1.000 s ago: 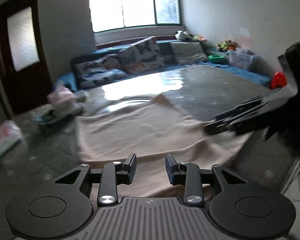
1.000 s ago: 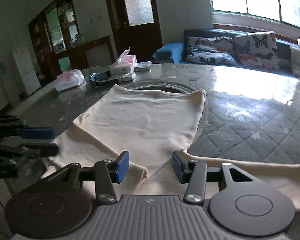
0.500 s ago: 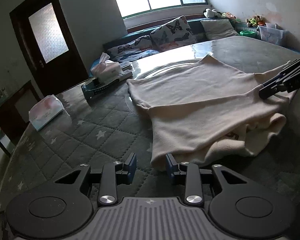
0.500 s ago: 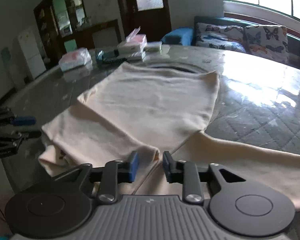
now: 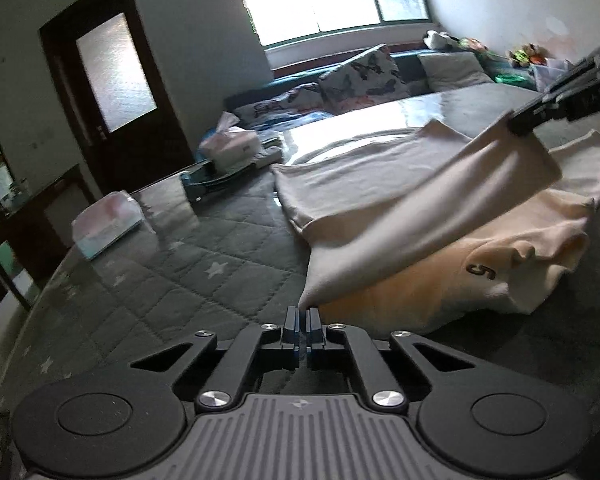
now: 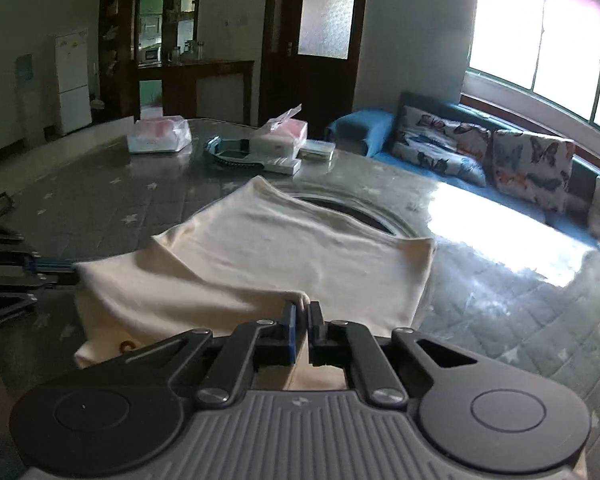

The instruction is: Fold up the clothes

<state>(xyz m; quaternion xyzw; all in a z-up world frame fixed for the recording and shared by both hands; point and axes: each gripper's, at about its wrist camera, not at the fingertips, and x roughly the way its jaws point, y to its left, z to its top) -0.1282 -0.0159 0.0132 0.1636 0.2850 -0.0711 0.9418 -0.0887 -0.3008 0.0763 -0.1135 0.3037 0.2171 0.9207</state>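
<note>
A cream garment (image 5: 400,216) lies partly folded on the dark quilted table (image 5: 188,264), with a "5" printed on a lower layer. It also shows in the right wrist view (image 6: 268,256). My left gripper (image 5: 303,314) is shut on a near corner of the garment. My right gripper (image 6: 302,312) is shut on another corner of the same raised fold. The fold stretches taut between both grippers, lifted off the layers below. The right gripper appears at the upper right of the left view (image 5: 540,114); the left gripper appears at the left edge of the right view (image 6: 56,270).
Tissue packs (image 6: 158,136) (image 6: 278,136) and a dark tray (image 6: 232,156) sit at the table's far side. A sofa with butterfly cushions (image 6: 480,156) stands beyond under bright windows. A dark door (image 5: 112,92) is on the left.
Both grippers went from open to shut on corners of the garment's fold. The fold has risen off the table and stretches between them.
</note>
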